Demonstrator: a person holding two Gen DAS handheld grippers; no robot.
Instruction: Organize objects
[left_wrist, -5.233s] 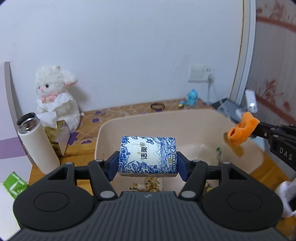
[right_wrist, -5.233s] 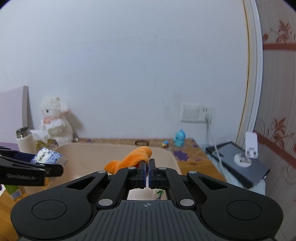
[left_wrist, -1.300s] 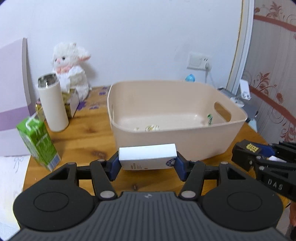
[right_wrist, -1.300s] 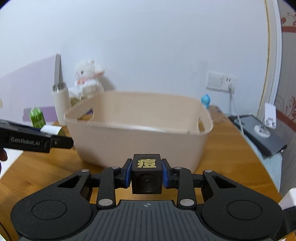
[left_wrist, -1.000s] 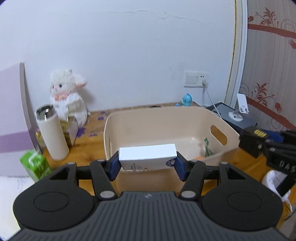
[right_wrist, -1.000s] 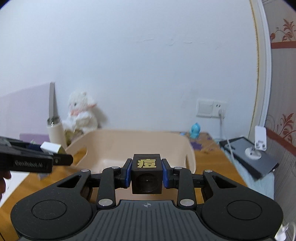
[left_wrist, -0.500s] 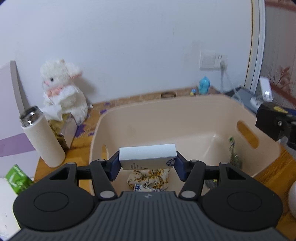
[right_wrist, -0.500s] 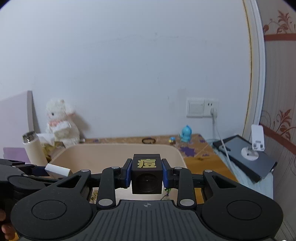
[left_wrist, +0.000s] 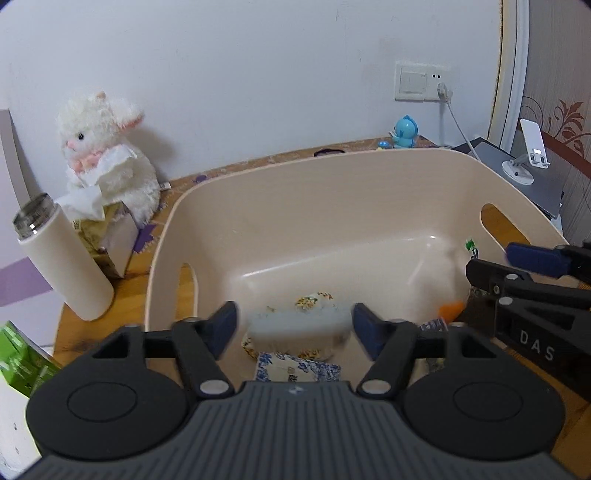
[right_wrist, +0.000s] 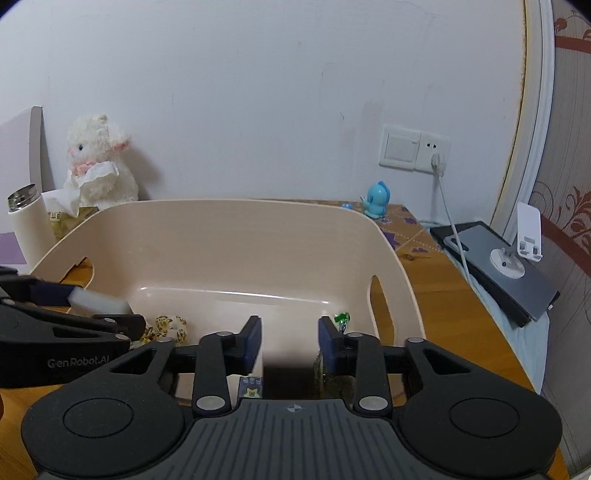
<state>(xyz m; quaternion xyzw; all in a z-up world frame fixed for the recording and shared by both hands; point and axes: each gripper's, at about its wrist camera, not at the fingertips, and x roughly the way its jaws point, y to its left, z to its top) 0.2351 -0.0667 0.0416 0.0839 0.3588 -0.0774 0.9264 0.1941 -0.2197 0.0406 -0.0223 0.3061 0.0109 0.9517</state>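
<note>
Your left gripper (left_wrist: 293, 328) stood open above the near-left part of the beige bin (left_wrist: 332, 173), pads spread, with the white box (left_wrist: 297, 326) a motion-blurred patch between them and touching neither pad. In the right wrist view the same white box (right_wrist: 99, 302) showed just off the left gripper's blue pad. Your right gripper (right_wrist: 290, 345) was open too, over the bin's near-right part; a dark blurred block (right_wrist: 288, 380) sat low between its fingers, too smeared to tell whether it had reached the bin floor. On the bin floor lay a floral cloth bundle (left_wrist: 310, 301), a blue-and-white tissue pack (left_wrist: 295, 369) nearest you, an orange piece (left_wrist: 450, 309) toward the right wall, and a small green item (left_wrist: 470, 244) by the right handle cutout. Left of the bin on the surface (left_wrist: 125, 284) stood a white flask (left_wrist: 62, 258), a tissue box (left_wrist: 107, 236) and a plush lamb (left_wrist: 107, 162); a blue figurine (left_wrist: 404, 131) stood behind the bin.
</note>
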